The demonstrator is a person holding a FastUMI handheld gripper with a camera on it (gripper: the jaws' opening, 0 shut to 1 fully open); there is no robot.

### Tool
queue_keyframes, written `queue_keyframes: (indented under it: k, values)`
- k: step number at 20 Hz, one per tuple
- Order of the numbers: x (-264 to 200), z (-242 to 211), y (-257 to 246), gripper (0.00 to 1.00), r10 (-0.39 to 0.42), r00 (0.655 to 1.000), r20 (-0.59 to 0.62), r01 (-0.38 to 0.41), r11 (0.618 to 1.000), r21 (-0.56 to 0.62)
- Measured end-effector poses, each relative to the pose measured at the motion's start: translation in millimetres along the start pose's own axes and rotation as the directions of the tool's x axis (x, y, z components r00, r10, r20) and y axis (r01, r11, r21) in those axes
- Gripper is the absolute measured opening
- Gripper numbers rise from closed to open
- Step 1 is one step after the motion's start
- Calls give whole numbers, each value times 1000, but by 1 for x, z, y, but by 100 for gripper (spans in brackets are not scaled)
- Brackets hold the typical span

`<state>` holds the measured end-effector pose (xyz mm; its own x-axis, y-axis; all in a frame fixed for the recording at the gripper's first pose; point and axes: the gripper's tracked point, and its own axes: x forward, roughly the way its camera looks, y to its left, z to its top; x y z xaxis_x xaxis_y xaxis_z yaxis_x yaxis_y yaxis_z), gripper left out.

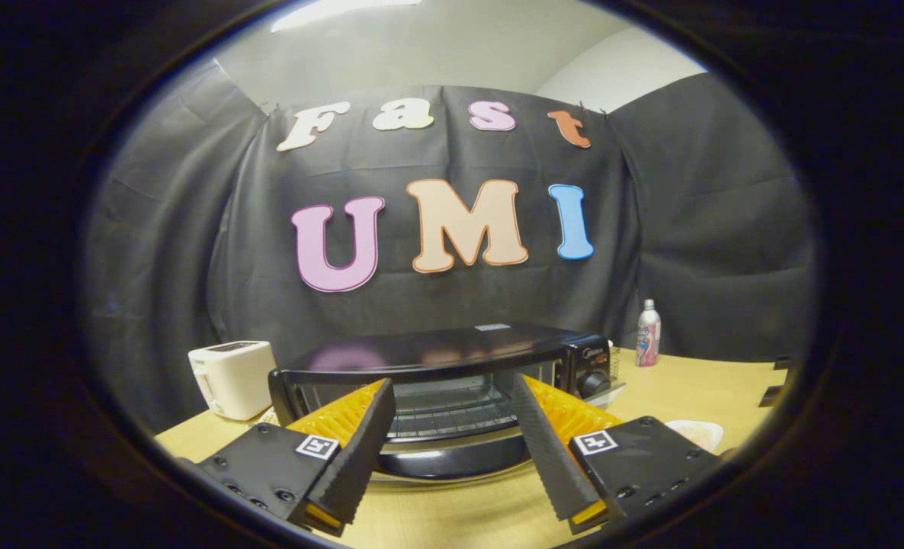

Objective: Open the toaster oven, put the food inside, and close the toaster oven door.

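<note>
A: Camera position?
B: Rides on gripper (452, 415), low over the table (460, 518), facing forward along its spread fingers.
A: Range?
B: Near the toaster oven (437, 381), straight ahead.

toaster oven (452, 381) | black | door open | on table

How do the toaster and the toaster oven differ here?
The toaster is white; the toaster oven is black. The toaster is smaller and stands beside the oven, off to one side of the open gripper, while the oven sits just beyond its jaws, door down, rack showing. Both rest on the table.
</note>
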<state>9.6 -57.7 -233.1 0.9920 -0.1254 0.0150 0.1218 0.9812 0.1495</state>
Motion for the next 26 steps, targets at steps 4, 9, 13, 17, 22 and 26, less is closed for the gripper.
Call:
queue_keyframes:
  k: [4,9,13,17,22,26]
  values:
    - [-24,-15,-9,96,-26,999,-38,25,1000,-18]
    - [-43,-35,-16,96,-51,993,-105,47,998,-36]
    - [-55,-50,-21,95,-58,985,-160,50,997,-53]
    - [-67,-74,-27,94,-79,967,-243,59,994,-88]
    - [-81,-118,-39,93,-143,921,-363,100,986,-136]
    - [-83,-137,-39,91,-141,897,-419,118,990,-79]
